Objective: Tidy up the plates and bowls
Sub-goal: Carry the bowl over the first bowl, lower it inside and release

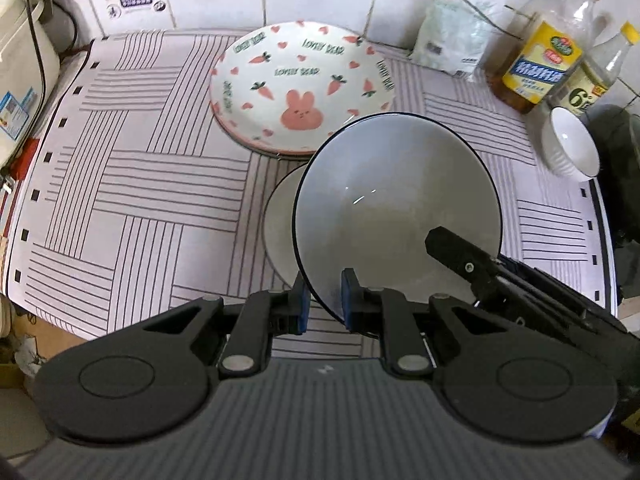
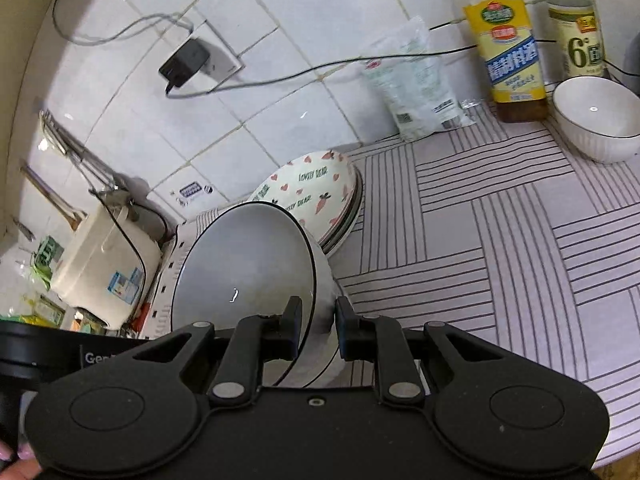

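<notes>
While both the left gripper [image 1: 323, 300] and right gripper [image 2: 318, 328] are pinching the dark-rimmed bowl's [image 1: 396, 200] rim, they're carrying it level, probably toward the white bowl [image 1: 280, 216] beneath for nesting.

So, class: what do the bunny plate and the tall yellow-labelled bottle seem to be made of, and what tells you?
Bunny plate: probably glazed ceramic, smooth and white with a printed pattern under a soft sheen.
Yellow-labelled bottle: clear glass or plastic, unclear which; see-through above a paper-like label.
</notes>
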